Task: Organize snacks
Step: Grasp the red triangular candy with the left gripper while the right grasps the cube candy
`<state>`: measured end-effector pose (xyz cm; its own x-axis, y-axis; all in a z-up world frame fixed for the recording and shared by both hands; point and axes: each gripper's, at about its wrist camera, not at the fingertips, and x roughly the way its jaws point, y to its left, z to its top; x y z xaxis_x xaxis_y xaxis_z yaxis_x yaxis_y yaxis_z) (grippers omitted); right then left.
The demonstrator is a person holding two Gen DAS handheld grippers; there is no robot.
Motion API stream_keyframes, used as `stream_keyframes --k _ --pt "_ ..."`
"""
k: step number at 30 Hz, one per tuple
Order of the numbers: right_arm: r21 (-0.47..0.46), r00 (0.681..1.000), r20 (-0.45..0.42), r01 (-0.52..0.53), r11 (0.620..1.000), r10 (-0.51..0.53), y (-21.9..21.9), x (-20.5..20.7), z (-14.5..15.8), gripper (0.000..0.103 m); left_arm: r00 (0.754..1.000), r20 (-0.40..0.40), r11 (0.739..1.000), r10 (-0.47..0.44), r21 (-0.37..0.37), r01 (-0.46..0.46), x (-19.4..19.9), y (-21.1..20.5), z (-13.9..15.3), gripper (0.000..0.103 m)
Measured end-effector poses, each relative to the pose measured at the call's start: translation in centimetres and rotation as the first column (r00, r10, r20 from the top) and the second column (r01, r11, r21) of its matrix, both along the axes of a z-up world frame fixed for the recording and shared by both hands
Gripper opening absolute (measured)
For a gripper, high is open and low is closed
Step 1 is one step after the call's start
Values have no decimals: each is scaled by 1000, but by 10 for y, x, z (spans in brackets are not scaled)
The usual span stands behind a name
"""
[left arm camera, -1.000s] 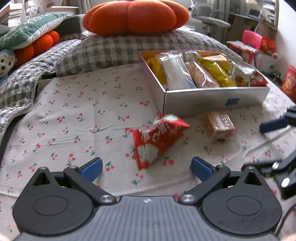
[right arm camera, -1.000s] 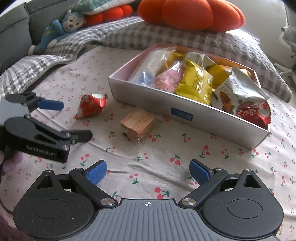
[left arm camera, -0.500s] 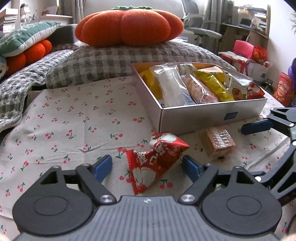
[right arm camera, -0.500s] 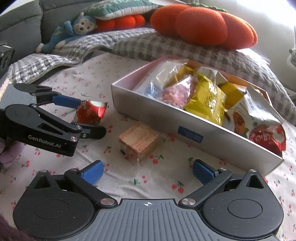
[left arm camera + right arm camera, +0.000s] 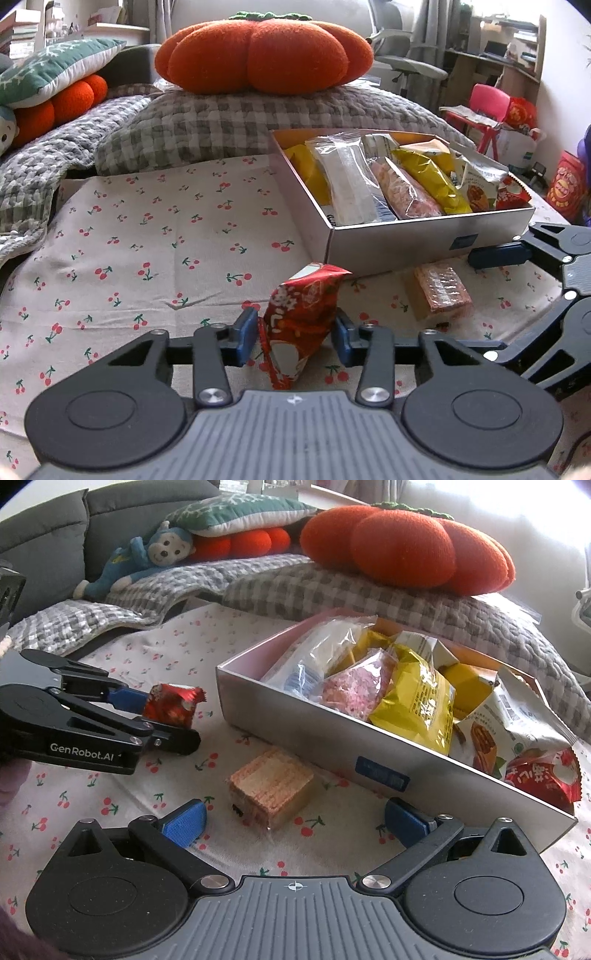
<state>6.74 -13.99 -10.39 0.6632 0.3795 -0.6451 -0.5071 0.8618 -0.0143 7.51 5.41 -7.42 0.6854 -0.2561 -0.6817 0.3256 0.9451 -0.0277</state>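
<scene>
2 claws: left claw (image 5: 294, 335) clamps the red snack packet (image 5: 301, 325); right claw (image 5: 293, 820) gapes wide, straddling the wafer block (image 5: 271, 788) beside the box (image 5: 332, 738).

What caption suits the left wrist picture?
Left claw closes on a red snack beside the box.

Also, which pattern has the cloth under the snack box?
Small red cherries on a pale cloth, clearest in the left wrist view, beside the box.
</scene>
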Motion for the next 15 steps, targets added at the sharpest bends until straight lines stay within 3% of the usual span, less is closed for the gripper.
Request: stream_keyframes --k 15 --pt "2 1000 5 2 1000 -2 5 4 1 99 999 -32 1000 12 -23 -12 1 2 2 37"
